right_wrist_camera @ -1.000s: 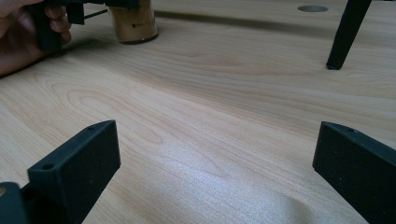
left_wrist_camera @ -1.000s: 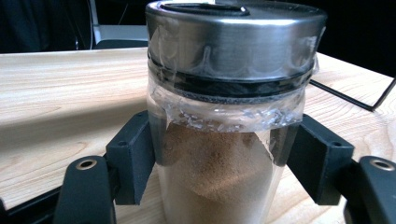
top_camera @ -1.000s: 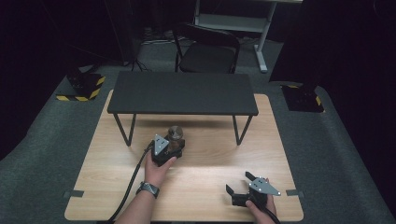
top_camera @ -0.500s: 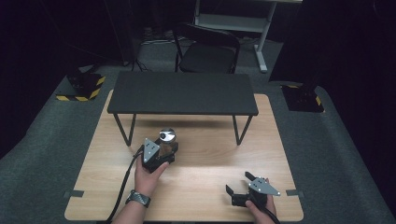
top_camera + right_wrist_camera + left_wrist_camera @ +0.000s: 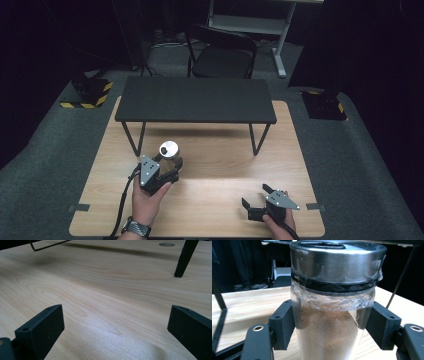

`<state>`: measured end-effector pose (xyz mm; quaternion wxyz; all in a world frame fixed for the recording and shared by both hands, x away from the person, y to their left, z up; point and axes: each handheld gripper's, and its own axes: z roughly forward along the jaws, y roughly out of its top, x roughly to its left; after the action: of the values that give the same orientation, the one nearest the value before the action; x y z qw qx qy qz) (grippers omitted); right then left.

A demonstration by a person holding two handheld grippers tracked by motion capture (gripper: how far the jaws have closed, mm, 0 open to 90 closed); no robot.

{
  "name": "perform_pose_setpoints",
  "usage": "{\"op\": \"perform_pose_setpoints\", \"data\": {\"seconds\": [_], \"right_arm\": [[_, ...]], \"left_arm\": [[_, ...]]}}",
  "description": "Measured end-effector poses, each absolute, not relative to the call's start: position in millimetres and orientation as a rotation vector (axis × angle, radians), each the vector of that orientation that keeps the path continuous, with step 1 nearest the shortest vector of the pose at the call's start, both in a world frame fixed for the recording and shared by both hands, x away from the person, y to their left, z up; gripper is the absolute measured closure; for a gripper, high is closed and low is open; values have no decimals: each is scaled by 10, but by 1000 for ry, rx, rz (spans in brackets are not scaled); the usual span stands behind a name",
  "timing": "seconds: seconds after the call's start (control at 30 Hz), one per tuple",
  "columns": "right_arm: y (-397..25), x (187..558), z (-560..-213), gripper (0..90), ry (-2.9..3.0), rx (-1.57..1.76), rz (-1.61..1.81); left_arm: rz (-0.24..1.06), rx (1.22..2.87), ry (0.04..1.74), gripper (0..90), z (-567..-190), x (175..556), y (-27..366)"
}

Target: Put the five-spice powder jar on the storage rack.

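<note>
While held: the clear glass spice jar with a brushed metal lid and brown powder inside (image 5: 332, 315) is clamped upright between the jaws of the left gripper (image 5: 170, 172), the black pads being pressed against the glass on both sides just below the lid.

Jar position: the jar (image 5: 170, 151) is seen in the high view over the pale wooden surface (image 5: 210, 160), just in front of the low black rectangular shelf on thin metal legs (image 5: 195, 100) and near that shelf's left legs. Whether its base is resting on the wood or lifted slightly off it cannot be told.

Right gripper: the right gripper (image 5: 262, 202) is kept near the front right edge of the surface, well apart from the jar, its jaws spread wide with nothing but bare wood (image 5: 105, 305) between them.

Progress: the grasp is judged done; the carrying and the setting down, perhaps on or under the black shelf, are judged left to do.

Change from earlier frames: the left hand and jar have been drawn slightly back toward the person and to the left since a second ago, and the round lid top is now shown more plainly. The right gripper has not been moved.
</note>
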<state>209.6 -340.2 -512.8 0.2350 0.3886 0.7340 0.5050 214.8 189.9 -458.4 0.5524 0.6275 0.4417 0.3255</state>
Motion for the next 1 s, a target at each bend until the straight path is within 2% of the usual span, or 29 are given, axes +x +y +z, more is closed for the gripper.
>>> {"op": "perform_pose_setpoints", "data": {"seconds": [1.0], "right_arm": [[-3421,2094,-5138,6,2012,1061,1395]], "left_arm": [[888,1420,999,306,-3732,2206,1827]]}}
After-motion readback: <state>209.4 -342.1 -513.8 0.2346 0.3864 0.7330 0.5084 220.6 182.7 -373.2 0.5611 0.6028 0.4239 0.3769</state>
